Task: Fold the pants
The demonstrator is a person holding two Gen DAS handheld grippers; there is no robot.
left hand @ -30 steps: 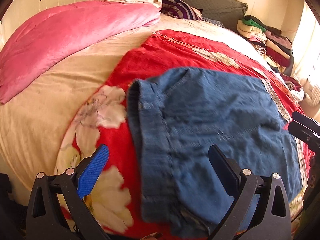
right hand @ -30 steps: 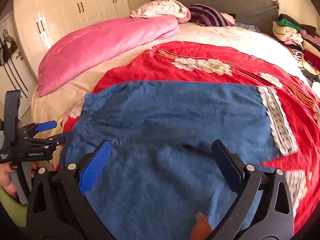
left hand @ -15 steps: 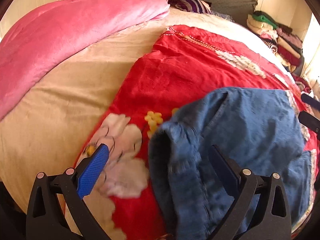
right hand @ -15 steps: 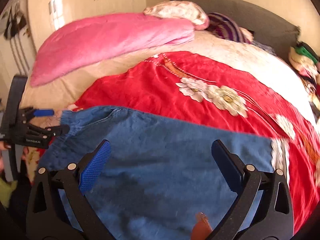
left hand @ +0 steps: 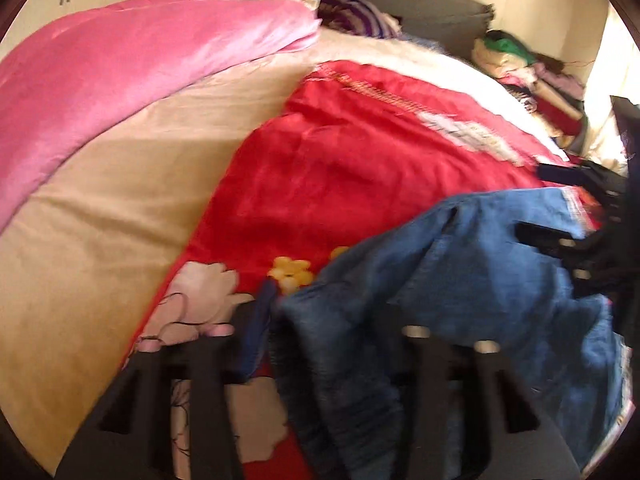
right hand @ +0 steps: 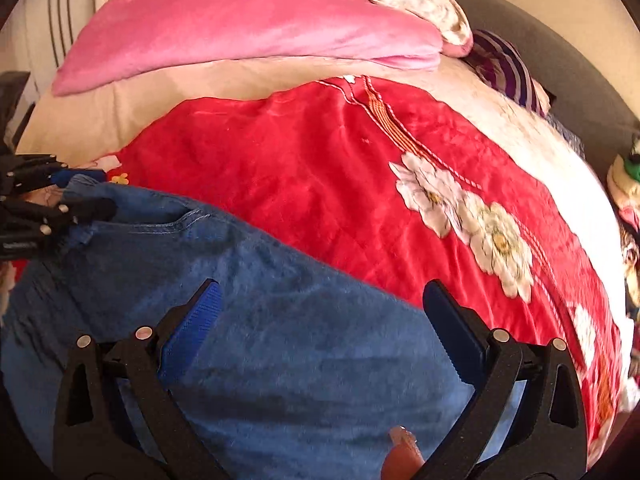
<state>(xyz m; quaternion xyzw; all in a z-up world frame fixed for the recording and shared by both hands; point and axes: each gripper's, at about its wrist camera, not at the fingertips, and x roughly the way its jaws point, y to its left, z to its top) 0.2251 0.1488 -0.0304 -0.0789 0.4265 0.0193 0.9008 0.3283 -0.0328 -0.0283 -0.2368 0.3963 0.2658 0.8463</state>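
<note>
Pants (right hand: 280, 340): 1 pair, blue denim, is lying on the near part of the red blanket (right hand: 320, 180), spreading from the left edge to under the right gripper; a stitched pocket seam is showing near the left end.
Pants edge: in the left wrist view the denim (left hand: 480, 280) is bunching into thick folds and rising off the blanket at its left end.
Left gripper (left hand: 324, 308): its fingers are sitting close together, pinching the bunched end of the denim; this view is blurring with motion. In the right wrist view it (right hand: 86, 192) is biting that same end at the far left.
Right gripper (right hand: 324, 316): its 2 fingers are standing wide apart above flat denim, gripping nothing. In the left wrist view it (left hand: 560, 240) is showing at the right edge.
Open room: bare red blanket is stretching beyond the far edge of the denim; beige sheet (left hand: 100, 220) is lying to the left of it.
Borders: 1 pink quilt (right hand: 240, 20) is running along the far left; 1 striped pillow (right hand: 504, 68) is lying by the grey headboard (right hand: 560, 60); 1 pile of folded clothes (left hand: 532, 76) is sitting at the far right.
Blanket pattern: 2 large white flowers (right hand: 468, 220) are touching, right of centre.
</note>
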